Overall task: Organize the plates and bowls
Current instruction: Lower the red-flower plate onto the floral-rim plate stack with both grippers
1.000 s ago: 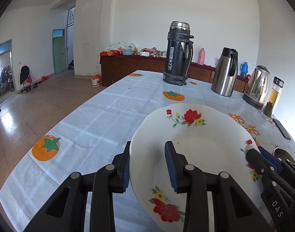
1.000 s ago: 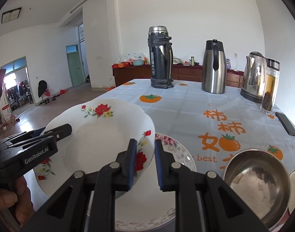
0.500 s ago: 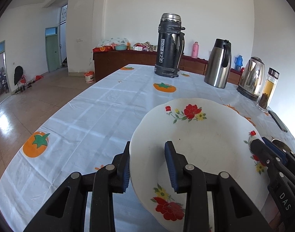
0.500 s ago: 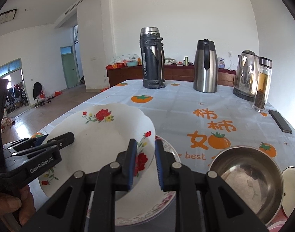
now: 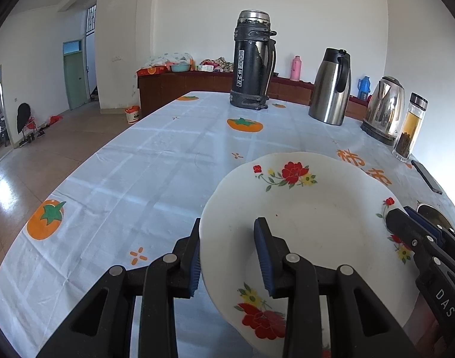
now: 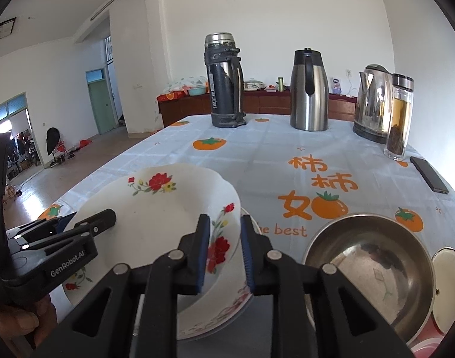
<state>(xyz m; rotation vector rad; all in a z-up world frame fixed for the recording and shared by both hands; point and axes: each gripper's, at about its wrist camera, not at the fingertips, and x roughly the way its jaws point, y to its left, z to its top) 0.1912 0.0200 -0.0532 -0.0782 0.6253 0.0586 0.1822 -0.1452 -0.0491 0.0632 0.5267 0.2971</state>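
While the floral plate is held over a second plate on the bench | left hand-held gripper clamped on its rim | right hand-held gripper opening around far rim | risk: tilting, a drop if support is lost early.

Both your grippers meet on the flowered white plate over a second plate.

Your right gripper straddles the flowered plate's right rim, its blue-padded jaws opening with the rim between them and a visible gap on the right side. Your left gripper reaches in from the left onto the opposite rim, your hand showing beneath it. The flowered plate sits tilted above the patterned-edge plate on the tablecloth. To the near right stands a steel bowl. At the far side stand a dark flask, a steel jug, a kettle and a tea bottle; a phone lies to the right.
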